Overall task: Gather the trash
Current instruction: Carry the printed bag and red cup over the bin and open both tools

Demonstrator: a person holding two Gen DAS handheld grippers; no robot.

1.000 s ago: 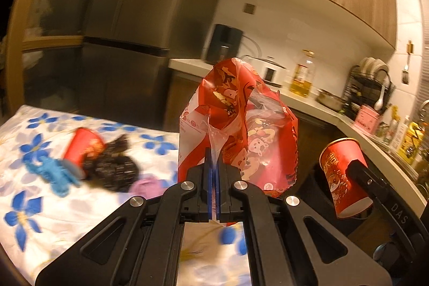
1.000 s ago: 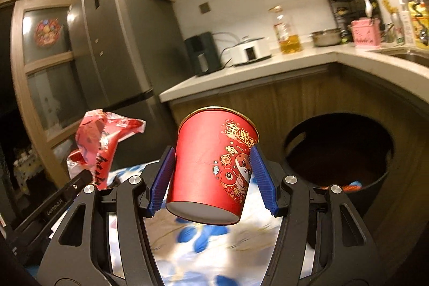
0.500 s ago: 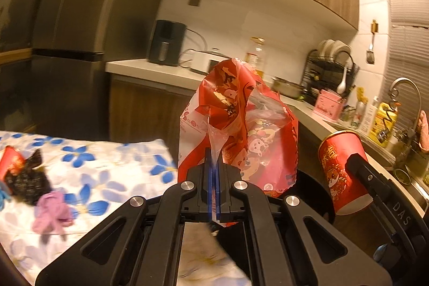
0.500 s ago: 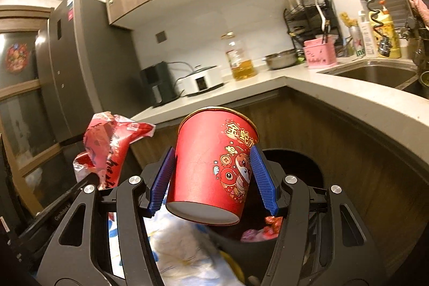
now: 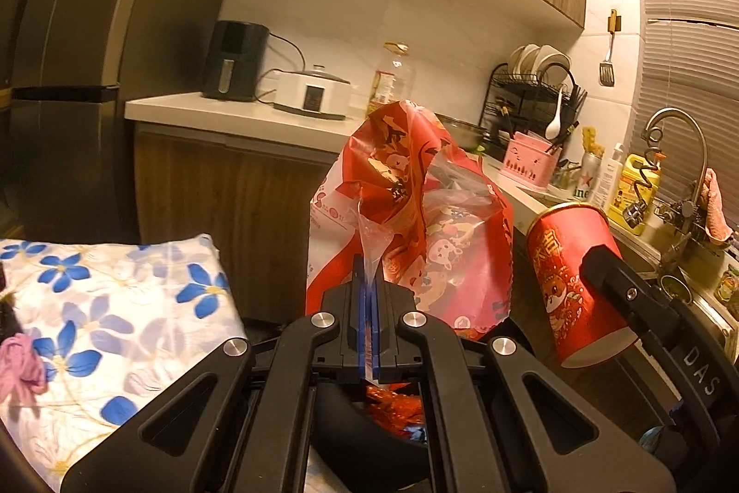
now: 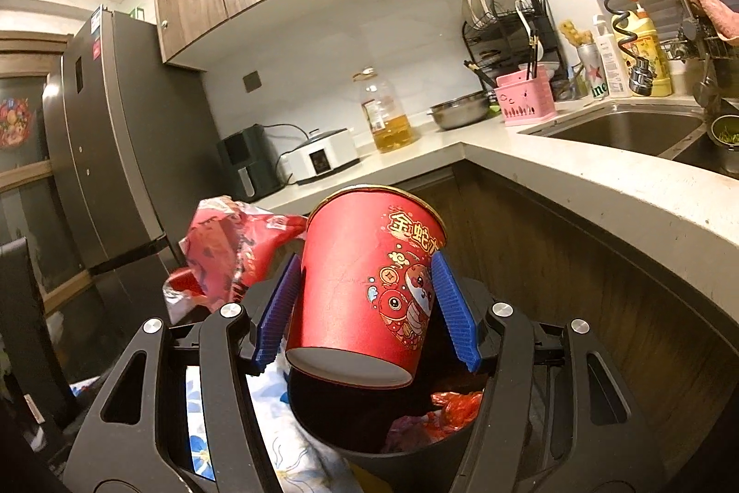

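Left tool (image 5: pixel 368 322): pressed together, its blue pads pinching a clear flap of the red snack bag (image 5: pixel 415 225), which stands up above the fingers, crumpled.
Right tool (image 6: pixel 365 308): its blue pads (image 6: pixel 455 313) sit against both sides of the red paper cup (image 6: pixel 369 285), which hangs off the bench, tilted, its pale base turned towards the camera; the gap at the right pad's lower end looks slight, so how firm the grip is I cannot tell.
Cup seen from the left wrist: the red paper cup (image 5: pixel 575 280) shows to the right of the bag, with one black finger of the right tool (image 5: pixel 614 289) across its side.
Bag seen from the right wrist: the red snack bag (image 6: pixel 226 252) is just to the left of the cup, behind the left pad.
Trash bin (image 6: pixel 397 442): dark and round, directly below the cup, with red and pink wrappers (image 6: pixel 443 410) inside it.
Bench cloth (image 5: pixel 120 308): white with blue flowers, at the left of the left-wrist view; a pink scrap (image 5: pixel 21 359) lies on it near the edge.
Kitchen counter (image 6: pixel 577 179): runs behind, carrying an oil bottle (image 6: pixel 385 109) and a pink holder (image 6: pixel 524 100) beside the sink (image 6: pixel 619 130).
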